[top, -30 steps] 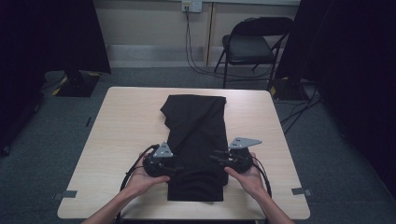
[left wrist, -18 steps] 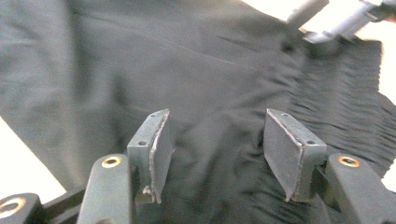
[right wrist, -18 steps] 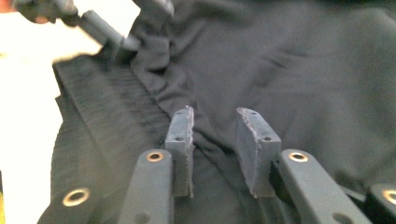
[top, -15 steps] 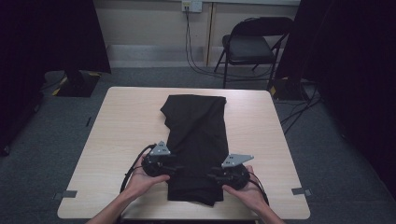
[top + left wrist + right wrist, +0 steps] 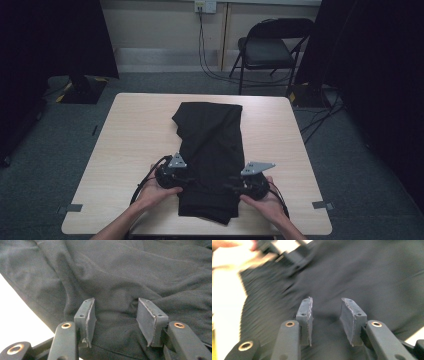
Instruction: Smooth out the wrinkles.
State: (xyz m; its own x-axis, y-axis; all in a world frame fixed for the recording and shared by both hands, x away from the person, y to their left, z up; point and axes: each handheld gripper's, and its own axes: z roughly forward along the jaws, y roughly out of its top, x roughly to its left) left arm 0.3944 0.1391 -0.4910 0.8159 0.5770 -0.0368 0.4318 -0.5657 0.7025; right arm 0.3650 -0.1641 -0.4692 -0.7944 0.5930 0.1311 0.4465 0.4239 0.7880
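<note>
**High view: both grippers parked on the near end of the black trousers**

High view first, nearest stuff: two hands come in from the bottom edge, each holding a gripper. The left gripper sits on the left edge of the black trousers, and the right gripper sits on the right edge, roughly level with each other, near the front of the counter. The trousers' near end lies just short of the counter's front edge, a bit rumpled at the corner.

Left gripper view: jaws stand apart with nothing clamped, pads resting down on the dark cloth, a small ridge of fabric between them. Pale counter shows off to the left, so the garment's edge is just beside that jaw.

Right gripper view is blurry, but the jaws are clearly spread too, pads over the fabric, the other hand and gripper visible at top left.

Further out, the trousers run lengthwise away toward the far edge, folded narrow, stopping a little short of it. Plenty of bare counter on both sides. Beyond the counter stands a folding chair, well apart, with cables on the floor by the wall.
</note>
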